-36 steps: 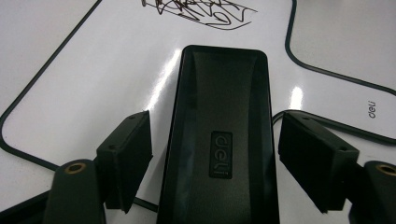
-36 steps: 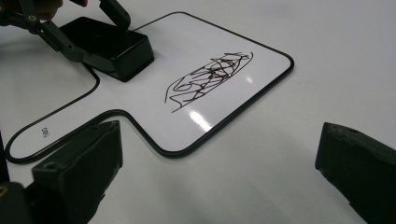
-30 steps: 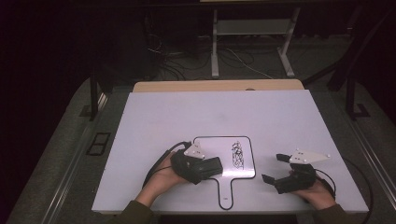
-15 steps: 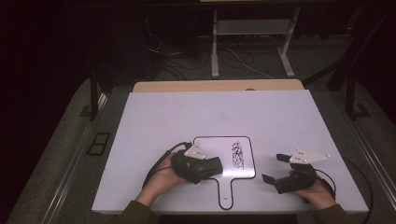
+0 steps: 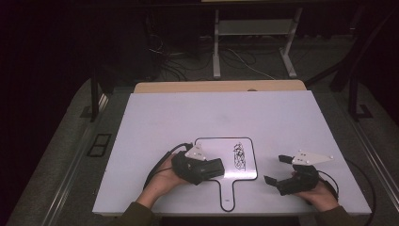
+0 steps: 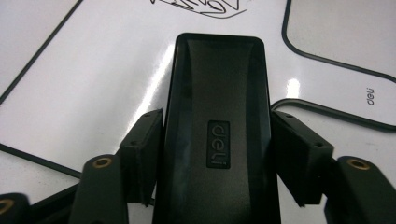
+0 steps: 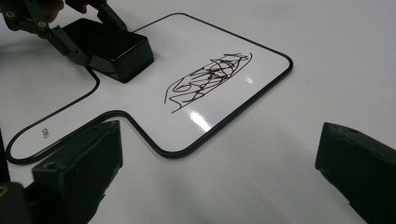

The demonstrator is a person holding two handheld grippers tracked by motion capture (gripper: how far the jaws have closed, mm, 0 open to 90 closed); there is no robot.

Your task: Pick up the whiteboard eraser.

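A small paddle-shaped whiteboard [image 5: 217,149] with a black rim lies on the white table near the front edge, its handle [image 5: 227,194] pointing toward the person. A black scribble [image 5: 239,156] marks its right half. My left gripper [image 5: 207,170] is shut on a black eraser [image 5: 211,168], which rests on the board's lower left part. In the left gripper view the eraser [image 6: 217,135] is clamped between both jaws over the whiteboard [image 6: 93,74]. My right gripper [image 5: 275,169] stands open to the right of the board, nothing between its jaws. The right gripper view has the scribble [image 7: 208,79] and the eraser [image 7: 109,46] ahead.
The white table top [image 5: 188,117] stretches bare behind the board, with a wooden strip [image 5: 216,86] along its far edge. Beyond it are a dark floor with cables [image 5: 179,66] and a grey stand [image 5: 254,33]. Each gripper trails a cable.
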